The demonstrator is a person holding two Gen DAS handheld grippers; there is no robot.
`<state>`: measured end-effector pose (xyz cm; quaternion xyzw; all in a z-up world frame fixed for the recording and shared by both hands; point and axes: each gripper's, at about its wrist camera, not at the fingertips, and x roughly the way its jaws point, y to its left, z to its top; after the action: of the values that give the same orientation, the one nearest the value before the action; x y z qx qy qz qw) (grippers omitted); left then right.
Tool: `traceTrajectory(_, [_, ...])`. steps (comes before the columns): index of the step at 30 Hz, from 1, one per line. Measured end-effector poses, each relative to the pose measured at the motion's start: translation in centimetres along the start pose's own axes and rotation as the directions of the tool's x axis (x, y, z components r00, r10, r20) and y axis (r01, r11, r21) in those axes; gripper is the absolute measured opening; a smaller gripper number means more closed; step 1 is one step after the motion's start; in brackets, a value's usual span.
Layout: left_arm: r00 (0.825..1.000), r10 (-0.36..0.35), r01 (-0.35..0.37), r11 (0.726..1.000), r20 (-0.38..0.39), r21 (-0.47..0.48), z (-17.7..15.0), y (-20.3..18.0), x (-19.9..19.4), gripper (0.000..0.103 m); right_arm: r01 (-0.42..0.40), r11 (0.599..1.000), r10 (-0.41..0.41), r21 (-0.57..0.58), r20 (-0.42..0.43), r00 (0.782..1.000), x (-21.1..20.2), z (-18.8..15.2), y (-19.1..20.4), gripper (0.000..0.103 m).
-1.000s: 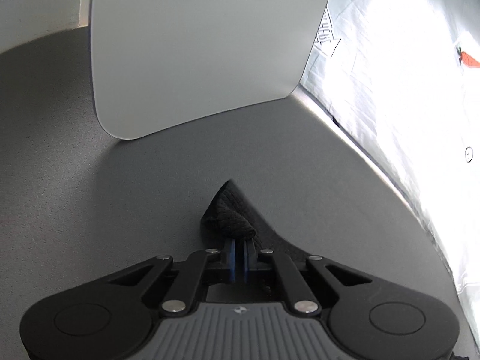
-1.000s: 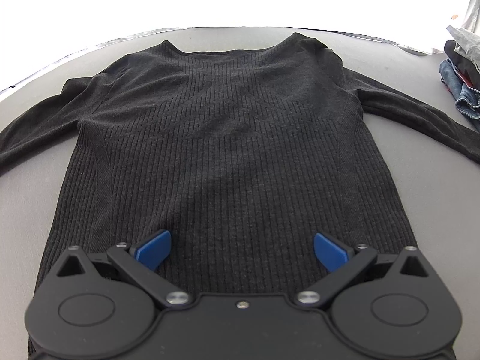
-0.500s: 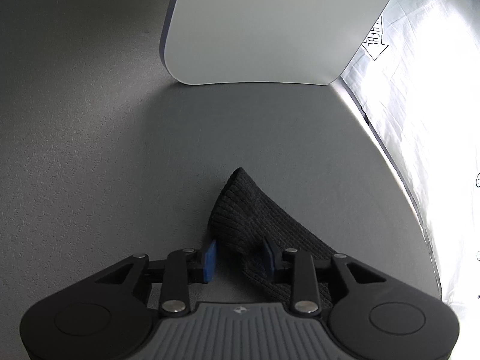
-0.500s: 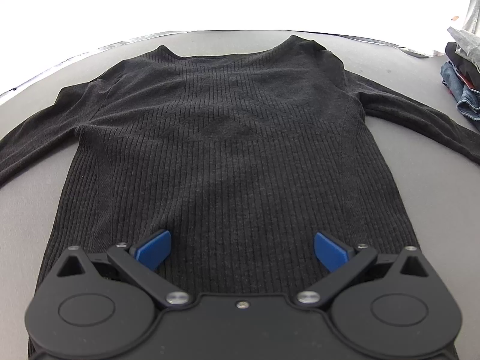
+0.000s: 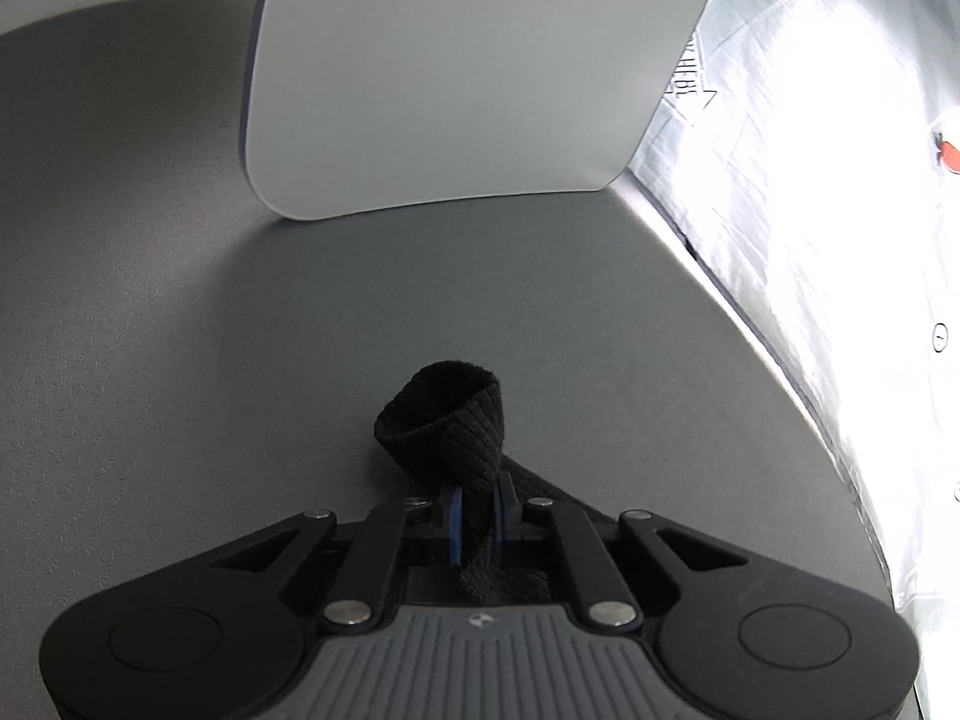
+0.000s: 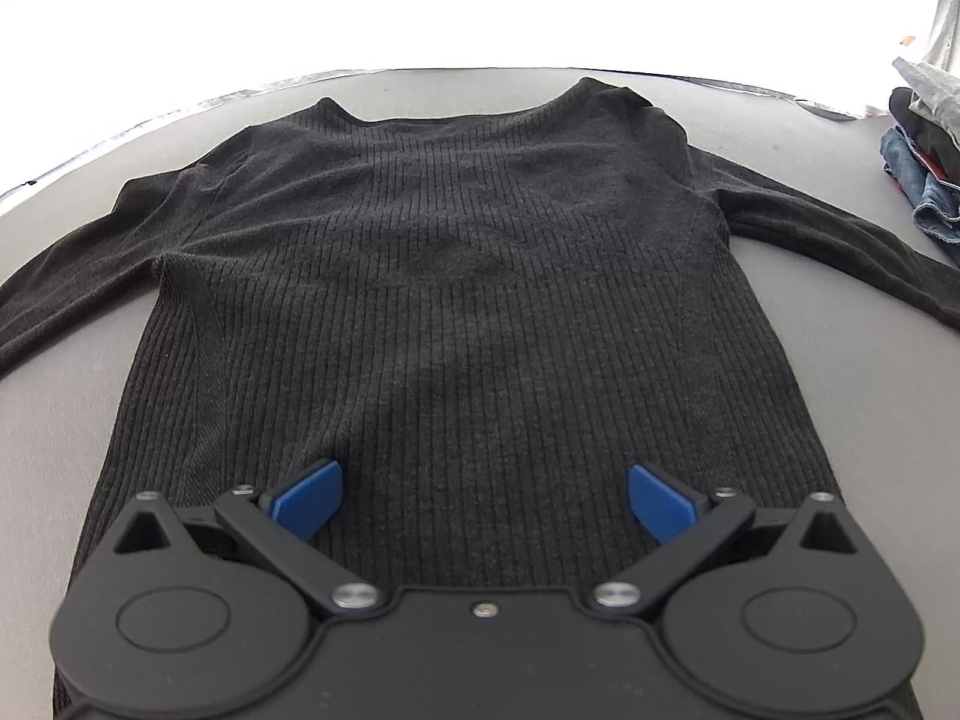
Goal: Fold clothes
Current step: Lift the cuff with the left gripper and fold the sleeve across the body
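A black ribbed sweater [image 6: 468,276] lies flat on the grey table [image 6: 54,420], neckline at the far side and both sleeves spread outward. My right gripper [image 6: 485,498] hovers open over its lower body, blue pads wide apart with nothing between them. In the left wrist view the end of one sleeve, the cuff [image 5: 447,414], sticks out beyond my left gripper [image 5: 477,504] as an open loop. The left jaws are closing and the blue pads press on the knit just behind the cuff. The rest of that sleeve is hidden under the gripper.
A white rounded panel [image 5: 456,72] stands on the table ahead of the left gripper. A bright white cloth [image 5: 810,210] hangs along the table's right edge. A pile of folded clothes, jeans among them [image 6: 924,162], sits at the far right.
The left gripper opened around the sleeve end, then closed on it again farther back, so more of the cuff now sticks out. The right gripper and sweater body have not moved.
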<state>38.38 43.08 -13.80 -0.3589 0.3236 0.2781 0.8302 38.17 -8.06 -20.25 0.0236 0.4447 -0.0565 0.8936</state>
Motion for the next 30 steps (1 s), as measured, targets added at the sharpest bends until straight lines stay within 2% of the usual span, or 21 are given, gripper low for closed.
traceTrajectory(2, [0.997,-0.072,0.069,0.995,0.042,0.067,0.2,-1.9,-1.8,0.009,-0.003,1.0,0.003,0.01,-0.002,1.0,0.0,0.1,0.0,0.103])
traceTrajectory(4, [0.987,-0.148,0.136,0.978,0.065,0.16,-0.1,-4.3,-3.7,0.009,-0.005,1.0,0.005,0.009,-0.003,1.0,0.1,0.1,0.0,0.103])
traceTrajectory(7, [0.962,-0.265,0.231,0.924,0.072,0.305,-1.0,-8.4,-6.5,0.009,-0.008,1.0,0.008,0.014,0.003,1.0,0.0,0.0,-0.1,0.103])
traceTrajectory(10, [0.926,-0.378,0.341,0.852,0.017,0.397,-2.9,-12.4,-8.4,0.009,-0.014,1.0,0.014,0.018,-0.002,1.0,-0.1,0.1,-0.2,0.103])
traceTrajectory(13, [0.872,-0.481,0.467,0.761,-0.091,0.45,-6.5,-16.1,-10.0,0.009,-0.039,0.999,0.039,0.033,-0.017,0.999,-0.6,0.1,-0.7,0.102])
traceTrajectory(15, [0.845,-0.513,0.512,0.688,-0.155,0.515,-9.9,-18.1,-11.0,0.009,-0.059,0.996,0.061,0.066,-0.017,0.998,-1.3,-0.3,-1.5,0.102])
traceTrajectory(17, [0.822,-0.526,0.543,0.609,-0.217,0.579,-13.6,-20.1,-11.9,0.009,-0.063,0.993,0.065,0.101,-0.012,0.998,-2.2,-0.8,-2.5,0.102])
traceTrajectory(20, [0.776,-0.541,0.602,0.479,-0.326,0.639,-19.6,-22.5,-12.7,0.009,-0.055,0.989,0.054,0.14,0.012,0.998,-4.1,-1.8,-4.6,0.102])
traceTrajectory(23, [0.741,-0.519,0.647,0.382,-0.427,0.66,-25.3,-24.8,-12.7,0.01,-0.031,0.984,0.026,0.175,0.029,0.999,-5.9,-2.9,-6.9,0.102])
traceTrajectory(25, [0.743,-0.464,0.653,0.341,-0.482,0.677,-29.1,-26.2,-11.7,0.01,-0.014,0.979,0.008,0.204,0.031,0.999,-6.9,-3.6,-8.8,0.102])
traceTrajectory(26, [0.75,-0.43,0.648,0.326,-0.502,0.689,-31.1,-26.8,-11.0,0.01,-0.003,0.976,-0.003,0.219,0.029,1.0,-7.4,-4.2,-9.9,0.102])
traceTrajectory(29, [0.791,-0.335,0.604,0.295,-0.512,0.74,-36.2,-28.0,-9.8,0.01,0.031,0.974,-0.035,0.223,0.017,0.999,-8.6,-5.5,-12.6,0.102])
traceTrajectory(30, [0.794,-0.329,0.601,0.295,-0.512,0.742,-37.2,-28.3,-9.9,0.01,0.042,0.975,-0.045,0.217,0.01,0.999,-8.8,-5.8,-13.4,0.102])
